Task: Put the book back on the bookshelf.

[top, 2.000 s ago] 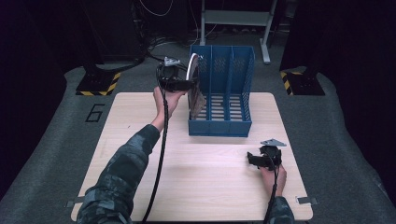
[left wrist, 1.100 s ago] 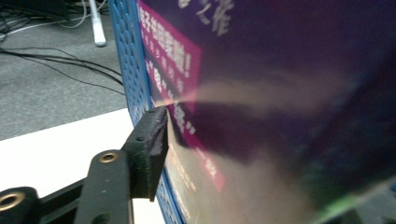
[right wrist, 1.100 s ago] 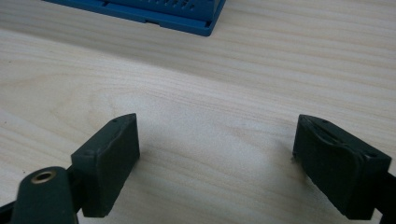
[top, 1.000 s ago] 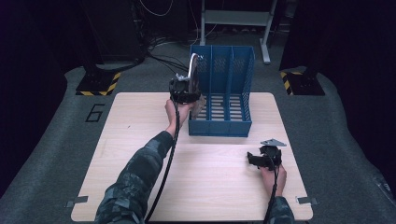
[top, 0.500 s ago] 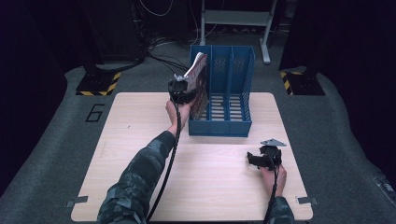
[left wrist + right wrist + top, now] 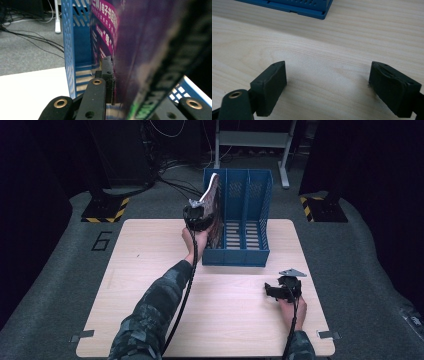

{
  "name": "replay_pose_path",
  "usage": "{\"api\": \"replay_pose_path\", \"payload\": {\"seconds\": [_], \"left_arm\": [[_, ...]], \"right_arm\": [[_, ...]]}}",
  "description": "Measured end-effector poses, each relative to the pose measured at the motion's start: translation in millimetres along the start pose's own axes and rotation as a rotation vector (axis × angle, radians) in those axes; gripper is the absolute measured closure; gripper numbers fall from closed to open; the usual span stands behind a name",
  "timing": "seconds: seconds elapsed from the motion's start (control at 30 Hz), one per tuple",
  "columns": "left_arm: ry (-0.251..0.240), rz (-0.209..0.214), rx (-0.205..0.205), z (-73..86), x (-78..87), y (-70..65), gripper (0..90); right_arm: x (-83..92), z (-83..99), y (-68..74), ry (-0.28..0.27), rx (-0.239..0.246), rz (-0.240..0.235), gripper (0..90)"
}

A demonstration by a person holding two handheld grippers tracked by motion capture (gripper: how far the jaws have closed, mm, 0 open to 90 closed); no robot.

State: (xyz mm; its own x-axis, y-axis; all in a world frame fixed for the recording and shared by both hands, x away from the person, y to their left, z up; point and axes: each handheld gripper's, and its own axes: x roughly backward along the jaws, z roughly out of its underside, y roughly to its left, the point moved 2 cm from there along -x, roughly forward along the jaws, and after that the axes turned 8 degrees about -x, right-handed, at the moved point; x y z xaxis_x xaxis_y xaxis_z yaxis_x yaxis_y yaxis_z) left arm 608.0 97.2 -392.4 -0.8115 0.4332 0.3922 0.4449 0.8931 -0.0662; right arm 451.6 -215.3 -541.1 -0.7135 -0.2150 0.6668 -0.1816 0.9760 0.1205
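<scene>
Left gripper (image 6: 201, 215) clamped on a book (image 6: 214, 202), tilted at the left end of the blue file rack (image 6: 248, 256). Right gripper (image 6: 328, 86) resting wide open, nothing between its jaws, on the table (image 6: 150, 250), well apart from the rack.

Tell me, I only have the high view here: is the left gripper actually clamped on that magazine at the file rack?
Observer: Yes. In the left gripper view the left gripper is pressed shut on the magazine.
Operator: What does its cover look like?
Observer: Purple, with white printed characters.
Operator: And the right gripper?
Observer: The right gripper has its jaws wide apart over the bare table, nothing between them.
Operator: Is the rack near it?
Observer: The blue file rack has its base corner ahead of those jaws.
</scene>
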Motion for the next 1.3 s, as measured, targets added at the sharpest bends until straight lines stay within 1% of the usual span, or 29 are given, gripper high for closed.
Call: {"api": "replay_pose_path", "payload": {"seconds": [0.03, 0.07, 0.17, 0.2, 0.23, 0.27, 0.3, 0.33, 0.5, 0.53, 0.57, 0.6, 0.77, 0.83, 0.97, 1.0, 1.07, 1.1, 1.17, 1.23, 1.3], "left_arm": [[-0.005, -0.001, -0.006, -0.7, -0.6, -0.7, 83.8], [-0.021, -0.004, -0.013, -2.3, -2.6, -2.1, 83.8], [-0.033, -0.009, -0.019, -3.4, -4.8, -3.9, 83.8], [-0.036, -0.013, -0.03, -3.6, -6.3, -4.8, 83.8], [-0.04, -0.017, -0.031, -3.2, -7.1, -5.5, 83.8], [-0.045, -0.015, -0.05, -3.1, -8.6, -4.9, 83.8], [-0.039, -0.022, -0.056, -2.3, -9.4, -5.6, 83.8], [-0.048, -0.022, -0.06, -1.7, -10.9, -5.5, 83.8], [-0.057, -0.038, -0.046, 2.9, -17.7, -4.3, 83.8], [-0.055, -0.052, -0.031, 4.5, -20.0, -5.1, 83.8], [-0.055, -0.052, -0.031, 4.5, -20.0, -5.1, 83.8], [-0.056, -0.066, -0.028, 5.3, -20.7, -5.2, 83.8], [-0.065, -0.076, -0.011, 7.2, -23.8, -5.2, 83.8], [-0.069, -0.096, 0.017, 8.8, -24.0, -5.4, 83.8], [-0.073, -0.105, 0.023, 8.8, -25.1, -4.5, 83.8], [-0.07, -0.114, 0.046, 8.6, -25.9, -3.4, 83.7], [-0.068, -0.111, 0.05, 8.3, -26.4, -2.6, 83.7], [-0.069, -0.108, 0.06, 8.5, -26.9, -2.2, 83.7], [-0.058, -0.104, 0.067, 7.5, -27.8, -1.4, 83.6], [-0.036, -0.094, 0.076, 6.0, -29.6, 0.2, 83.4], [-0.032, -0.088, 0.083, 5.4, -30.1, 0.8, 83.3]], "right_arm": [[0.0, 0.0, 0.0, 0.0, 0.0, 0.0, 14.3], [0.0, 0.0, 0.0, 0.0, 0.0, 0.0, 14.2], [0.0, 0.0, 0.0, 0.0, 0.0, 0.0, 14.3], [0.0, 0.0, 0.0, 0.0, 0.0, 0.0, 14.3], [0.0, 0.0, 0.0, 0.0, 0.0, 0.0, 14.3], [0.0, 0.0, 0.0, 0.0, 0.0, 0.0, 14.3], [0.0, 0.0, 0.0, 0.0, 0.0, 0.0, 14.3], [0.0, 0.0, 0.0, 0.0, 0.0, 0.0, 14.3], [0.2, 0.0, 0.2, 0.002, -0.003, -0.001, 14.3], [0.1, 0.1, 0.1, 0.0, -0.002, -0.001, 14.3], [0.1, 0.1, 0.1, 0.0, -0.002, -0.001, 14.3], [0.0, 0.0, 0.2, 0.0, -0.003, -0.001, 14.3], [0.0, 0.0, 0.2, 0.0, -0.003, 0.001, 14.4], [0.0, 0.0, 0.3, -0.001, -0.003, 0.001, 14.4], [-0.1, -0.1, 0.0, -0.002, 0.0, 0.001, 14.4], [-0.2, -0.1, 0.0, -0.002, 0.0, 0.001, 14.4], [-0.2, -0.1, 0.1, -0.003, 0.0, 0.002, 14.4], [-0.2, -0.1, 0.1, -0.003, 0.0, 0.002, 14.4], [-0.2, -0.1, 0.0, -0.002, 0.0, 0.001, 14.4], [-0.1, -0.1, 0.0, -0.002, 0.0, 0.001, 14.4], [-0.1, -0.1, 0.1, -0.002, 0.0, 0.001, 14.4]]}}
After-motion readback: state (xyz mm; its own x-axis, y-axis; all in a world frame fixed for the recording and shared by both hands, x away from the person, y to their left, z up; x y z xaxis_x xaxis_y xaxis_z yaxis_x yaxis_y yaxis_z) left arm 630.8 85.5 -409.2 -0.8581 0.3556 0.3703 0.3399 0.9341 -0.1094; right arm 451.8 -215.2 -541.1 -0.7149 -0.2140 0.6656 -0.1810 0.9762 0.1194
